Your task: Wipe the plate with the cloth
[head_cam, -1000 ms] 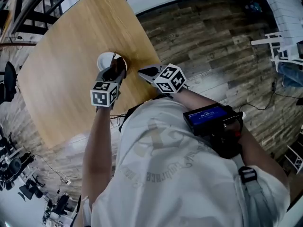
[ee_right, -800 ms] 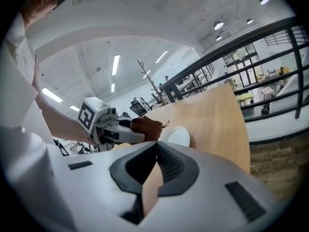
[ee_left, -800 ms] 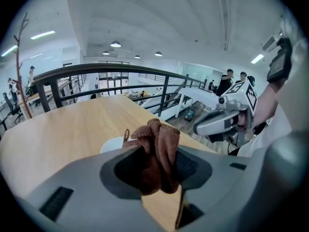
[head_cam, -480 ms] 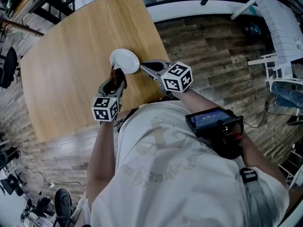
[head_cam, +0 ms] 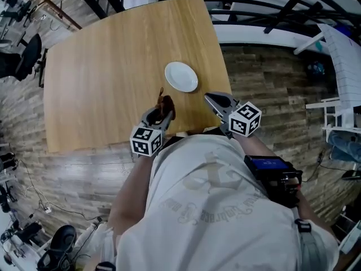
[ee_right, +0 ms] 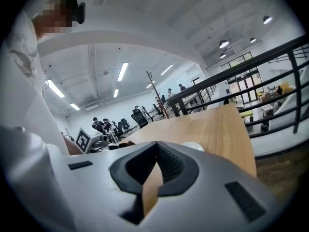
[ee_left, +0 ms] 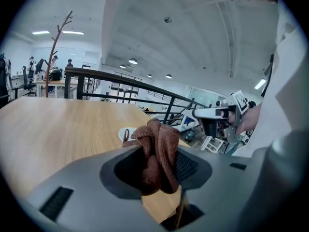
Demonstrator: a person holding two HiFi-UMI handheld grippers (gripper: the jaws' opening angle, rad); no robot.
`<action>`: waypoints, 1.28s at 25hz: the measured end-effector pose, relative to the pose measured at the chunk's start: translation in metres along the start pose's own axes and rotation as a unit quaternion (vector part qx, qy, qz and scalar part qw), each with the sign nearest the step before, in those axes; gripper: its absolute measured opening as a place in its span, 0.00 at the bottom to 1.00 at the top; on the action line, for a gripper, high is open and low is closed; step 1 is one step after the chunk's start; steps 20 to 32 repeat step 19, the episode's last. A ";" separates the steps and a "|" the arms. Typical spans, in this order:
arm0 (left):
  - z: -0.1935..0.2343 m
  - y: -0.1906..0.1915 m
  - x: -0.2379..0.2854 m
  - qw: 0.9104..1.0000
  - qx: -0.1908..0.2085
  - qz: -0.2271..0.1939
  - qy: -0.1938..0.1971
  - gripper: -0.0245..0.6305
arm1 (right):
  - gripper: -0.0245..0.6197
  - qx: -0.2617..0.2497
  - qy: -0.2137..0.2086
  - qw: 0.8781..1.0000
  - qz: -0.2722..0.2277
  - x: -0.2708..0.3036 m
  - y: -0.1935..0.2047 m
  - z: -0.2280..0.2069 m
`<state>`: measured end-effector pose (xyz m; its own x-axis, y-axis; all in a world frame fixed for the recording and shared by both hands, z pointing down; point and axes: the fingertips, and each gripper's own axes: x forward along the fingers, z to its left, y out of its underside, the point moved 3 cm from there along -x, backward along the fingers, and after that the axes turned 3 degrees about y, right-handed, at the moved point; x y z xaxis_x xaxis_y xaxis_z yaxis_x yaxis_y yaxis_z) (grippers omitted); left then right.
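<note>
left hand-held gripper (head_cam: pixel 161 112), aimed at the plate (head_cam: pixel 181 76), pinches cloth (head_cam: pixel 167 102); right hand-held gripper (head_cam: pixel 212 99) closed.

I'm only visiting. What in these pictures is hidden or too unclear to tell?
- Whether the plate is clean: tiny in the head view, mostly behind the cloth in the left gripper view, a sliver above the body of the right gripper in its own view.
- How much cloth hangs below the left gripper: its body hides that in the left gripper view.
- The distant people: too small in both gripper views.
</note>
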<state>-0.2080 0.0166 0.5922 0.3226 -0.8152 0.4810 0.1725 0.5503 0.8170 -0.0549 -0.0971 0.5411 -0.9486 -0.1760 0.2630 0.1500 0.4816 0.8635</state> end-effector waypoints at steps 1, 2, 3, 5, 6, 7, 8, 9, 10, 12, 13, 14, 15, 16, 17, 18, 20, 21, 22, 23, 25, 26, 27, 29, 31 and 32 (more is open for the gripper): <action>0.000 0.001 -0.002 1.000 -0.002 -0.003 0.003 0.30 | 0.06 0.000 0.003 1.000 0.001 -0.001 0.003 0.002; 0.000 0.002 -0.004 1.000 -0.004 -0.005 0.005 0.30 | 0.06 0.000 0.006 1.000 0.001 -0.001 0.005 0.004; 0.000 0.003 -0.007 1.000 -0.006 -0.008 0.008 0.30 | 0.06 0.000 0.009 1.000 0.002 0.000 0.007 0.007; 0.003 0.003 -0.015 1.000 -0.009 -0.016 0.012 0.30 | 0.06 -0.001 0.013 1.000 0.001 0.002 0.012 0.016; 0.006 0.003 -0.019 1.000 -0.009 -0.019 0.012 0.30 | 0.06 0.000 0.014 1.000 0.000 0.004 0.013 0.020; 0.008 0.002 -0.022 1.000 -0.010 -0.021 0.012 0.30 | 0.06 0.000 0.015 1.000 -0.001 0.007 0.013 0.023; 0.011 0.002 -0.025 1.000 -0.010 -0.022 0.012 0.30 | 0.06 -0.001 0.016 1.000 -0.002 0.009 0.014 0.027; 0.012 0.003 -0.026 1.000 -0.009 -0.023 0.013 0.30 | 0.06 -0.001 0.017 1.000 -0.003 0.010 0.014 0.029; 0.013 0.004 -0.027 1.000 -0.009 -0.023 0.014 0.30 | 0.06 -0.002 0.018 1.000 -0.004 0.011 0.015 0.031; 0.013 0.004 -0.025 1.000 -0.005 -0.023 0.017 0.30 | 0.06 -0.005 0.020 1.000 -0.006 0.012 0.015 0.029; 0.013 0.002 -0.022 1.000 -0.003 -0.022 0.018 0.30 | 0.06 -0.005 0.020 1.000 -0.007 0.012 0.014 0.026; 0.012 0.000 -0.016 1.000 -0.002 -0.023 0.018 0.30 | 0.06 -0.005 0.020 1.000 -0.006 0.011 0.014 0.021; 0.011 -0.002 -0.010 1.000 -0.002 -0.023 0.019 0.30 | 0.06 -0.005 0.020 1.000 -0.005 0.009 0.013 0.015; 0.009 -0.005 -0.003 1.000 -0.002 -0.023 0.019 0.30 | 0.06 -0.004 0.021 1.000 -0.004 0.007 0.012 0.008; 0.008 -0.007 0.002 1.000 -0.003 -0.023 0.019 0.30 | 0.06 -0.004 0.022 1.000 -0.003 0.006 0.011 0.003; 0.007 -0.009 0.007 1.000 -0.002 -0.024 0.020 0.30 | 0.06 -0.003 0.022 1.000 -0.003 0.005 0.010 -0.002; 0.006 -0.012 0.011 1.000 -0.002 -0.023 0.020 0.30 | 0.06 -0.003 0.022 1.000 -0.003 0.004 0.009 -0.006; 0.006 -0.012 0.011 1.000 -0.002 -0.023 0.020 0.30 | 0.06 -0.003 0.022 1.000 -0.003 0.004 0.009 -0.006; 0.006 -0.012 0.011 1.000 -0.002 -0.023 0.020 0.30 | 0.06 -0.003 0.022 1.000 -0.003 0.004 0.009 -0.006; 0.006 -0.012 0.011 1.000 -0.002 -0.023 0.020 0.30 | 0.06 -0.003 0.022 1.000 -0.003 0.004 0.009 -0.006; 0.006 -0.012 0.011 1.000 -0.002 -0.023 0.020 0.30 | 0.06 -0.003 0.022 1.000 -0.003 0.004 0.009 -0.006; 0.006 -0.012 0.011 1.000 -0.002 -0.023 0.020 0.30 | 0.06 -0.003 0.022 1.000 -0.003 0.004 0.009 -0.006; 0.006 -0.012 0.011 1.000 -0.002 -0.023 0.020 0.30 | 0.06 -0.003 0.022 1.000 -0.003 0.004 0.009 -0.006; 0.006 -0.012 0.011 1.000 -0.002 -0.023 0.020 0.30 | 0.06 -0.003 0.022 1.000 -0.003 0.004 0.009 -0.006; 0.006 -0.012 0.011 1.000 -0.002 -0.023 0.020 0.30 | 0.06 -0.003 0.022 1.000 -0.003 0.004 0.009 -0.006; 0.006 -0.012 0.011 1.000 -0.002 -0.023 0.020 0.30 | 0.06 -0.003 0.022 1.000 -0.003 0.004 0.009 -0.006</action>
